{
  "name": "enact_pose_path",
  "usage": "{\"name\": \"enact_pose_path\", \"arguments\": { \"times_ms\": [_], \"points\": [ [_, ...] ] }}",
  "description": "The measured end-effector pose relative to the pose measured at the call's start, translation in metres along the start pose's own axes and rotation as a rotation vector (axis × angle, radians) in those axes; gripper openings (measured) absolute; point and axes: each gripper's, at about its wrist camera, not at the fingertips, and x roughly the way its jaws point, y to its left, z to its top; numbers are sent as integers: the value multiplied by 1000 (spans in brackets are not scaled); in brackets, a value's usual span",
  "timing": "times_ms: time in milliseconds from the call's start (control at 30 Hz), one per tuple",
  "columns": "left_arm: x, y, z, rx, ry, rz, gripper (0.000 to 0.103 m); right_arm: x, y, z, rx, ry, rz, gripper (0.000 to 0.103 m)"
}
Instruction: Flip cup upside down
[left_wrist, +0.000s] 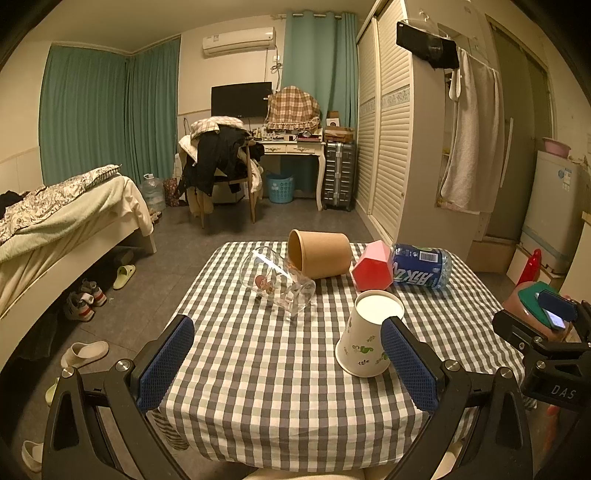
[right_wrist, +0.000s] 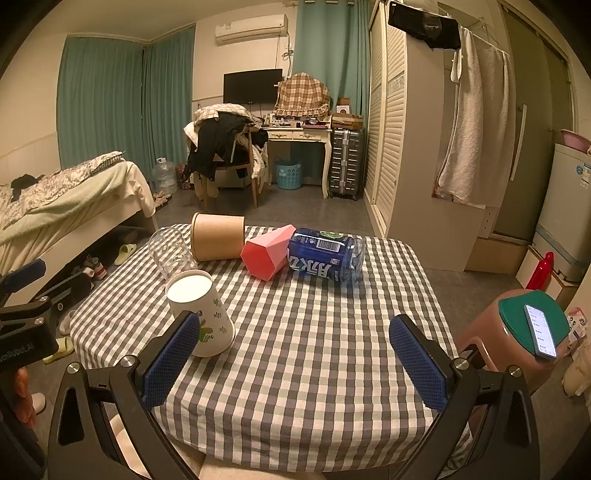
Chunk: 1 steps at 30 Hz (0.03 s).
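A white paper cup (left_wrist: 364, 338) with green prints stands upside down on the checked tablecloth (left_wrist: 280, 376), its flat base up. In the right wrist view the cup (right_wrist: 201, 314) sits at the left. My left gripper (left_wrist: 288, 354) is open and empty, its right pad just beside the cup. My right gripper (right_wrist: 295, 358) is open and empty, its left pad just in front of the cup. Each gripper's body shows at the edge of the other's view.
At the table's far side lie a clear glass (left_wrist: 275, 282), a brown paper tub (left_wrist: 319, 253), a pink faceted cup (left_wrist: 373, 266) and a blue bottle (left_wrist: 421, 266). A stool with a phone (right_wrist: 539, 328) stands to the right. A bed (left_wrist: 55, 221) is on the left.
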Motion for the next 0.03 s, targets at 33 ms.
{"name": "enact_pose_path", "arguments": {
  "times_ms": [33],
  "points": [
    [0, 0, 0, 0, 0, -2, 103, 0, 0, 0, 0, 1, 0, 103]
  ]
}}
